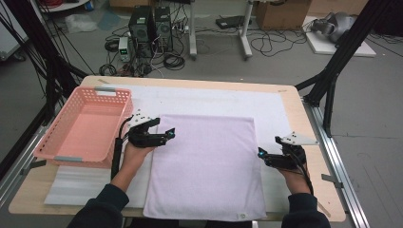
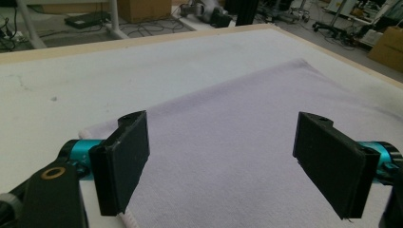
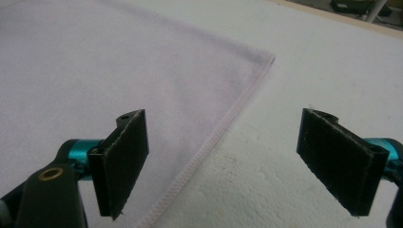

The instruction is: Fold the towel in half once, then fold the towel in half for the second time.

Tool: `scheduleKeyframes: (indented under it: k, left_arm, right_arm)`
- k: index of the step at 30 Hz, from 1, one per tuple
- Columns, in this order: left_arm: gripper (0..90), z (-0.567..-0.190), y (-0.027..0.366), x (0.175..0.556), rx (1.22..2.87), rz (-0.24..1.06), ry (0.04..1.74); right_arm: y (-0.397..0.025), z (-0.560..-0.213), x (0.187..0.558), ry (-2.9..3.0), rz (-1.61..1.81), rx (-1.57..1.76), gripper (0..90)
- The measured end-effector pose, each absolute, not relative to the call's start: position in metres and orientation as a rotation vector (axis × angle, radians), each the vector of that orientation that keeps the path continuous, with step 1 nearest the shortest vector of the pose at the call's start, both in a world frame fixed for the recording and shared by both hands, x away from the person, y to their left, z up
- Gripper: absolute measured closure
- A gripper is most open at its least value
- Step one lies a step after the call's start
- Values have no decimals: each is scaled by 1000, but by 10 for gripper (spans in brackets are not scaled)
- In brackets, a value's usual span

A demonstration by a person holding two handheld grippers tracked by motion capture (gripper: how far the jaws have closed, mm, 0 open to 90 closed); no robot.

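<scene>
The wooden surface [image 1: 304,123] carries a white foam mat [image 1: 199,97] that covers most of its top, and on that mat lies a pale lilac towel [image 1: 206,164], spread flat and reaching from the middle of the mat to the near edge, where a small label sits at its near right corner. A pink plastic basket [image 1: 76,156] stands at the left end of the surface, just beside the mat's left part and well apart from the towel. The left gripper [image 1: 166,134] hovers over the towel's far left corner, held by the person's left hand [image 1: 135,154]; in the left gripper view its fingers [image 2: 121,164] stand wide apart, with the towel's rolled left edge running just under the left one and the lilac cloth stretching between them. The right gripper [image 1: 263,154] sits at the towel's right edge, about halfway along it, held by the person's right hand [image 1: 292,173]; in the right gripper view its fingers [image 3: 337,159] are likewise wide apart and straddle the stitched hem, one over the cloth and the other over bare white mat. Neither pair of fingers grips anything; whether they touch the cloth cannot be told.
</scene>
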State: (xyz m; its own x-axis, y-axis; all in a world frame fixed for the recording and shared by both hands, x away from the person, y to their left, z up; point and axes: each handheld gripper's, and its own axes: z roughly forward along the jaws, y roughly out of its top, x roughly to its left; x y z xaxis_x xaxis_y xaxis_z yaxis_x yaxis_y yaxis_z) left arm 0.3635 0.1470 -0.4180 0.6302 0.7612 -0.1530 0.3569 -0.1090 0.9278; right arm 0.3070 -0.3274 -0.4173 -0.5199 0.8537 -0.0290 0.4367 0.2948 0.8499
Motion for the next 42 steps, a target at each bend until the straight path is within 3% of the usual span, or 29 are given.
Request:
scheduleKeyframes:
  k: [14,28,37,42]
  left_arm:
    - [200,-422,161,381,1698,439,1011]
    - [261,-436,158,435,1772,439,1171]
    - [382,-446,149,456,1883,506,1190]
    - [497,-451,147,457,1940,498,1183]
  right_arm:
    - [-324,-422,321,2120,1136,1168,166]
    - [-312,-417,382,2131,1134,1215,166]
    - [-295,-427,409,2190,1086,1256,201]
    - [-295,-435,418,2176,1075,1308,210]
